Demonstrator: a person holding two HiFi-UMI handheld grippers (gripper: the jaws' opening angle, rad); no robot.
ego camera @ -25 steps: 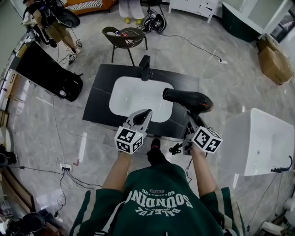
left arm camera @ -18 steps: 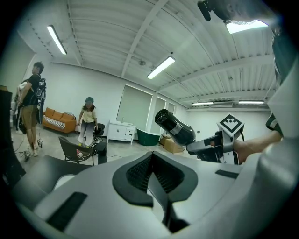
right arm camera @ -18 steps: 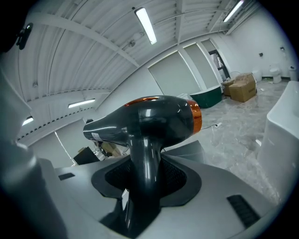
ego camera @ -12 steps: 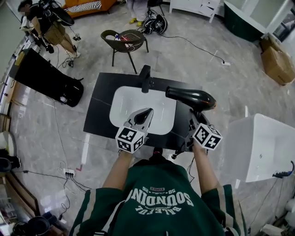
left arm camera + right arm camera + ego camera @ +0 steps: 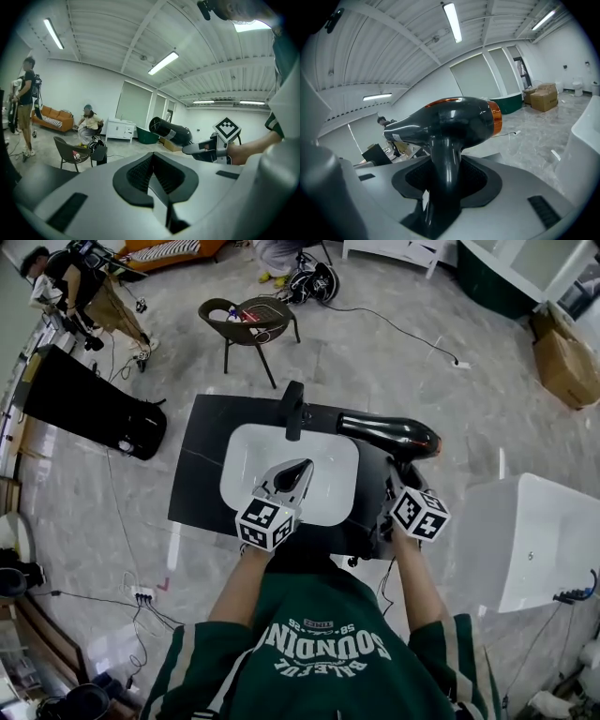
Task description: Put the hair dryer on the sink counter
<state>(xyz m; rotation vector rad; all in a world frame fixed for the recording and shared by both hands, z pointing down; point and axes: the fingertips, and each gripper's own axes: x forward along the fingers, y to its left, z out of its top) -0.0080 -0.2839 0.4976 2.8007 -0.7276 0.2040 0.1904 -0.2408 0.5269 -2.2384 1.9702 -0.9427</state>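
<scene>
I've brought the hair dryer (image 5: pixel 389 435), clamped in my right gripper (image 5: pixel 400 472), over the sink counter (image 5: pixel 200 476) mid-frame; left gripper (image 5: pixel 292 472) closed, empty; lowering likely next.

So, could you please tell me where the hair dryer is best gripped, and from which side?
Take the hair dryer by its handle, coming from the handle's free end, as the right gripper does: it is slim and straight, while the barrel is wide and rounded.
</scene>
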